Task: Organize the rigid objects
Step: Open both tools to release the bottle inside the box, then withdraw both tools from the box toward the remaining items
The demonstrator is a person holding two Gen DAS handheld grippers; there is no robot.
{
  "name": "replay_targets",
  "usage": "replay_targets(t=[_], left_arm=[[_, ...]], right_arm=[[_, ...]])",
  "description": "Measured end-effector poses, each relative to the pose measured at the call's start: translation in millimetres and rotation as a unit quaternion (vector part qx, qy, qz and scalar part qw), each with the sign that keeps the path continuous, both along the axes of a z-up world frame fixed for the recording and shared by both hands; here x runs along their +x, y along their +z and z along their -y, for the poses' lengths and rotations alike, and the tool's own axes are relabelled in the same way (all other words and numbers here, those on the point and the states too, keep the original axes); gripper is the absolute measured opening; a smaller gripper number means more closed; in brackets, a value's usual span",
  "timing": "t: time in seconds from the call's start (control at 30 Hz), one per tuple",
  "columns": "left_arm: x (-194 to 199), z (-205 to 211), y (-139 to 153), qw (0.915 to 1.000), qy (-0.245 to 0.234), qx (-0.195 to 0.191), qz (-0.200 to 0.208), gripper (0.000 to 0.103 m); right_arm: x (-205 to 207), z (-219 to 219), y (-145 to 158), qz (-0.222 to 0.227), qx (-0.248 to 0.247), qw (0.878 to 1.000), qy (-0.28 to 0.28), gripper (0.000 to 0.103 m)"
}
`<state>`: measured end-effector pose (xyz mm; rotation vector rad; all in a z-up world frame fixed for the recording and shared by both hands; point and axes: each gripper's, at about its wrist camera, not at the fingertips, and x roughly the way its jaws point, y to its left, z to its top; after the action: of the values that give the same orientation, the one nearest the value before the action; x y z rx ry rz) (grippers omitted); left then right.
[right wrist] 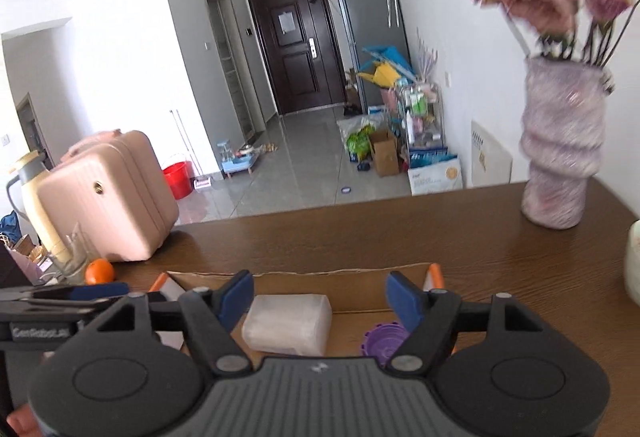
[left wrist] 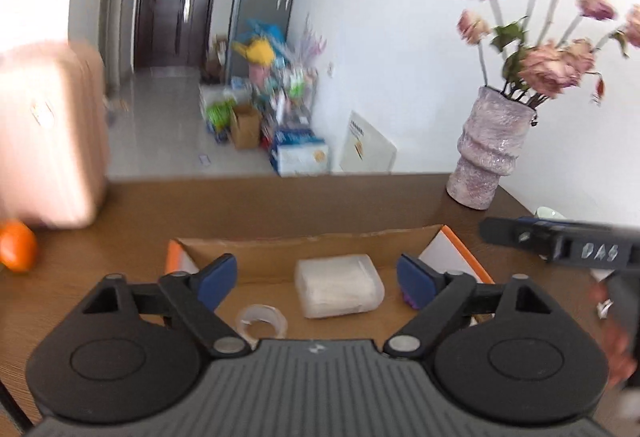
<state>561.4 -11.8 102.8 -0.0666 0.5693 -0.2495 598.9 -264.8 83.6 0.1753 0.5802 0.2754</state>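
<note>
Both of your tools hang over the open cardboard box [left wrist: 320, 261] on the brown bench [right wrist: 400, 237]; the left hand-held gripper [left wrist: 316, 277] has its fingers spread wide with nothing between them, and the right hand-held gripper [right wrist: 320, 297] is likewise spread and empty

Box contents: a white translucent block [left wrist: 339, 290] sits near the middle of the floor; a clear tape roll [left wrist: 262, 322] lies at the near left; a purple ridged cap [right wrist: 383, 344] lies at the near right, partly behind the right finger in the right wrist view

Step in hand, as a judgement: you look to be between placements, with three rigid items already boxed and neither tool loaded. An orange [right wrist: 99, 271] rests on the bench just left of the box, beside a clear glass [right wrist: 74, 253], and looks like a candidate for the next pick; if so, the left tool would need to swing left, drop around it and close gently, since a round fruit may roll

Surface and room: wood-grain bench, a pink case [right wrist: 108, 197] and a cream thermos [right wrist: 34, 197] at the left, a textured lilac vase [right wrist: 562, 145] of faded pink flowers at the right, well apart from the box. Beyond the bench edge, grey tiled floor, a dark door [right wrist: 294, 49], cartons and clutter along the white wall. The left view is motion-blurred
</note>
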Motion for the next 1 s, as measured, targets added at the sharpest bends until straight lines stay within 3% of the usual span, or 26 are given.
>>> replay_targets(t=[0.13,0.23,0.47,0.6,0.73,0.9,1.0], left_arm=[[-47.0,-8.3,24.6,0.9996,0.008,0.004,0.029,0.094],[-91.1,-13.3,32.3,0.9977,0.014,0.029,0.060,0.100],[-186.4,-19.7,20.6,0.9910,0.013,0.073,0.111,0.103],[-238.4,-21.4,10.3,0.9828,0.050,0.089,0.154,0.103],[-293.7,-25.0,-9.0,0.9766,0.080,0.068,0.188,0.103],[-359.1,-28.0,-45.3,0.9712,0.105,0.052,0.208,0.103],[-393.2,-29.3,-76.7,0.9673,0.122,0.055,0.215,0.103]], right_arm=[[-41.7,8.0,27.7,0.027,-0.022,0.999,0.001,0.081],[-81.1,10.2,42.7,0.062,-0.041,0.997,0.001,0.088],[-171.3,8.0,47.8,0.129,-0.069,0.989,0.006,0.096],[-222.4,5.9,38.7,0.164,-0.073,0.984,0.001,0.099],[-279.8,8.7,15.0,0.215,-0.047,0.975,0.018,0.103],[-348.0,5.4,-20.5,0.243,-0.051,0.968,0.029,0.103],[-380.3,6.7,-48.4,0.235,-0.030,0.971,0.019,0.103]])
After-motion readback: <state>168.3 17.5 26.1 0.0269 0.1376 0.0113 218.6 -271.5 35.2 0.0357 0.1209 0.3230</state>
